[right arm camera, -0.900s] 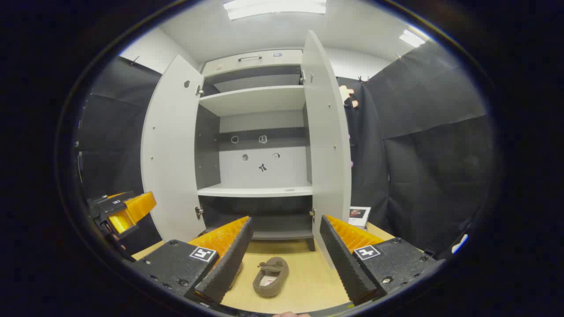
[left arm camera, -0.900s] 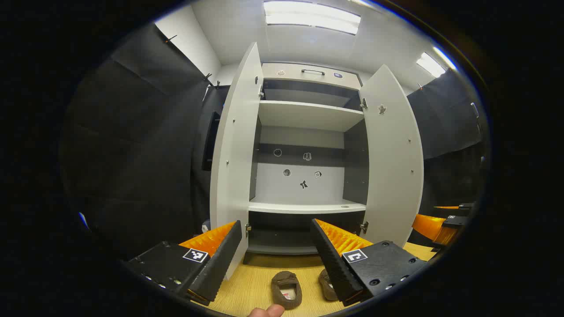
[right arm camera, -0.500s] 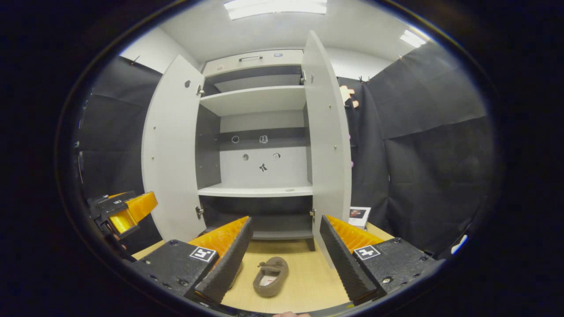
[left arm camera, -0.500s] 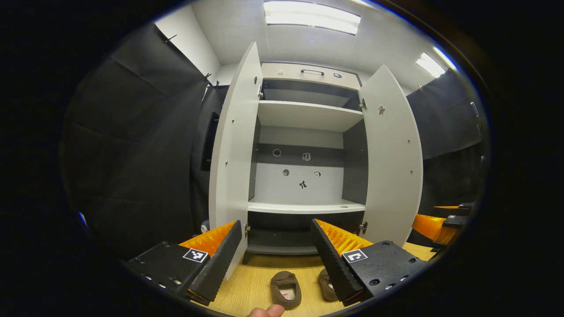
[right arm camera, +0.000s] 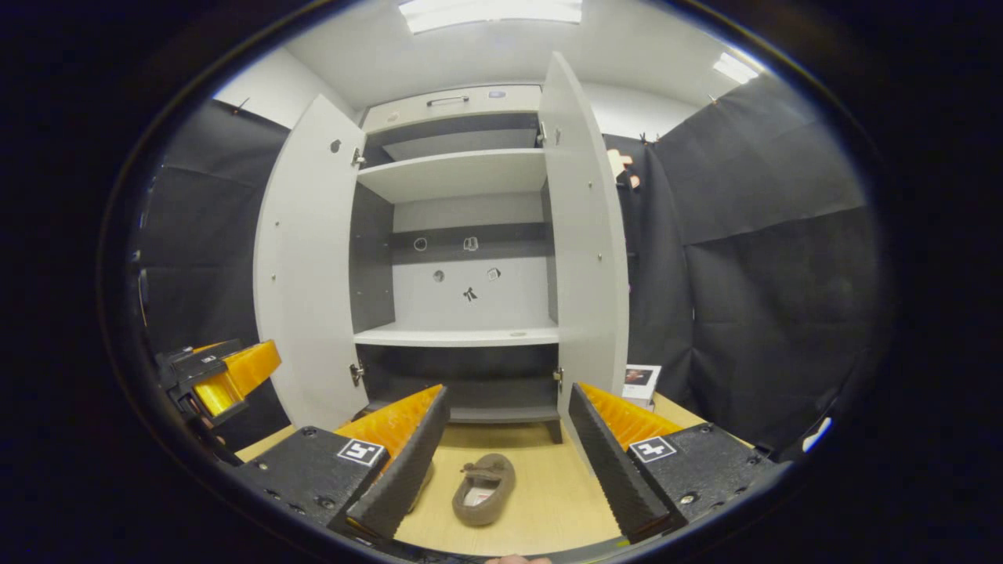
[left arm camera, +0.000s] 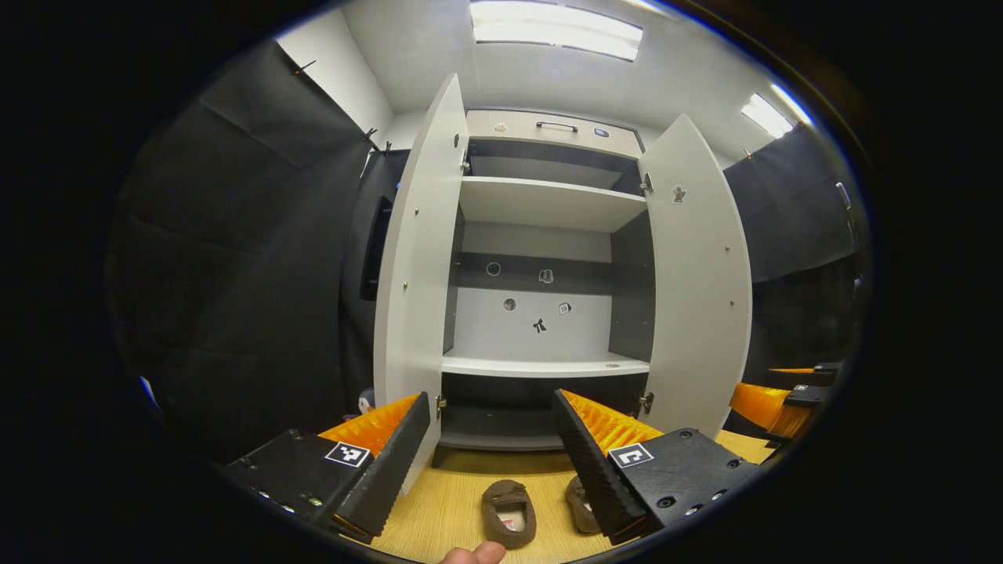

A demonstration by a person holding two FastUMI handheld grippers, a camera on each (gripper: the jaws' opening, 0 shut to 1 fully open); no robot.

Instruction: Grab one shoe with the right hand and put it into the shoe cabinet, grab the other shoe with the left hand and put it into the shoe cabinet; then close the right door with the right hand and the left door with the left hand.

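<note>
Shoes, two brown slippers (left arm camera: pixel 509 513) (left arm camera: pixel 581 505), lie side by side on the wooden floor (right arm camera: pixel 548 501) before the open shoe cabinet (left arm camera: pixel 541 204). Left tool (left arm camera: pixel 494 462) and right tool (right arm camera: pixel 501 462) hang open, holding nothing.

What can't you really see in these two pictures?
- Second shoe: left gripper view, half hidden behind the left hand-held gripper's finger; right gripper view, a sliver beside the right hand-held gripper's finger.
- Cabinet's bottom compartment: too dark.
- Stickers on its back wall: too small.
</note>
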